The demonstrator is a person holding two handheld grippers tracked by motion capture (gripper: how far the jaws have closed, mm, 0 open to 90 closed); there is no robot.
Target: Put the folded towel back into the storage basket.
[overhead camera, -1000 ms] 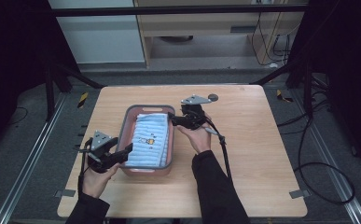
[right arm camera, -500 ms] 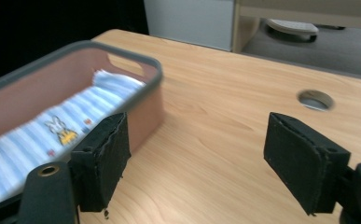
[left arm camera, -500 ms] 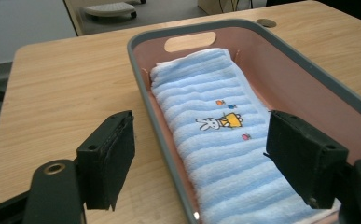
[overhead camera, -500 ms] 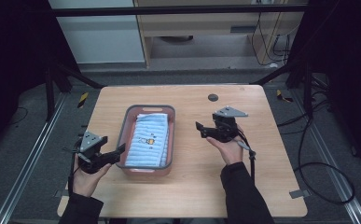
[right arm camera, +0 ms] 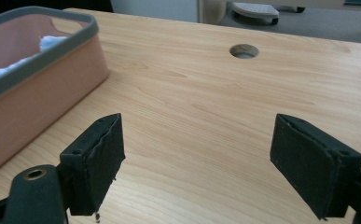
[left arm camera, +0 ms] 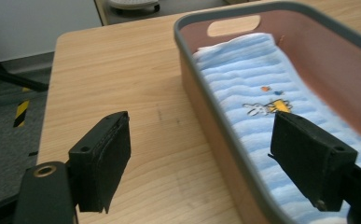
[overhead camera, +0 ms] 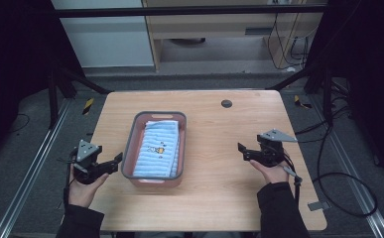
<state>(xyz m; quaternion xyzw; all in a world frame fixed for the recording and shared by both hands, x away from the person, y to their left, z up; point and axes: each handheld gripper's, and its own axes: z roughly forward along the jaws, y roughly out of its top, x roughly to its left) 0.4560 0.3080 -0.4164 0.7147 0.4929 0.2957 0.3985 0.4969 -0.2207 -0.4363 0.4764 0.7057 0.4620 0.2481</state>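
A pink bin with a grey rim [overhead camera: 130, 148] [left arm camera: 206, 60] [right arm camera: 52, 42] stands left of the table's middle. Inside it lies a folded light-blue striped towel [overhead camera: 157, 148] [left arm camera: 257, 88] [right arm camera: 52, 41] with a small orange picture. My left gripper [overhead camera: 116, 159] [left arm camera: 201, 158] hovers at the bin's near left corner; its jaws have just been opening and stand open and empty, straddling the rim. My right gripper [overhead camera: 242, 150] [right arm camera: 199, 163] is over bare wood to the right of the bin; its jaws have also just been opening and are open with nothing between them.
The wooden table [overhead camera: 214, 129] has a round cable hole [overhead camera: 226, 103] [right arm camera: 244, 50] at the back. Dark frame posts and floor cables surround the table. A shelf unit stands beyond the far edge.
My right gripper has pulled away from the bin's far right corner, moving right and towards the person. My left gripper has drifted left and back. Both sets of jaws now stand wider.
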